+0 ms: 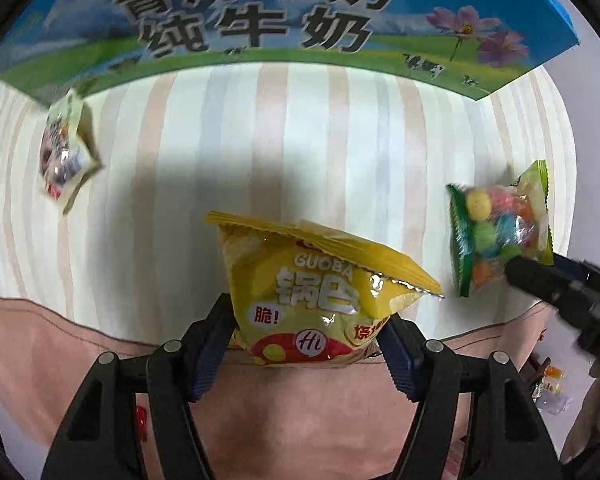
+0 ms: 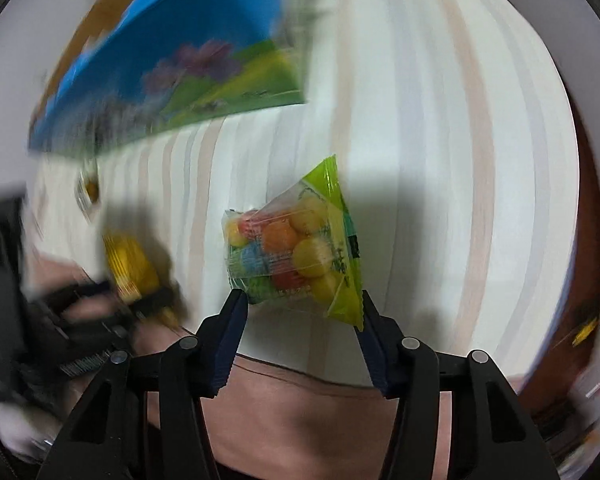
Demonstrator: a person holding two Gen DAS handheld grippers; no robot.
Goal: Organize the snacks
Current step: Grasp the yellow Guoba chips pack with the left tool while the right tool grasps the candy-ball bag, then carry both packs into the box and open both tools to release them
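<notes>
My left gripper [image 1: 306, 322] is shut on a yellow Guoba snack bag [image 1: 320, 292] and holds it above the striped tablecloth [image 1: 292, 140]. My right gripper [image 2: 302, 312] is shut on a green bag of coloured candy balls [image 2: 296, 256]; that bag also shows at the right of the left wrist view [image 1: 500, 232]. A pale yellow snack packet [image 1: 66, 152] lies on the cloth at the left. A blue and green milk carton box [image 1: 260, 20] stands at the far side; it shows blurred in the right wrist view [image 2: 188, 68].
The table's near edge drops to a pink cloth [image 1: 300, 408]. The left gripper with the yellow bag [image 2: 132, 268] appears blurred at the left of the right wrist view. Small items [image 1: 552, 384] lie beyond the table's right edge.
</notes>
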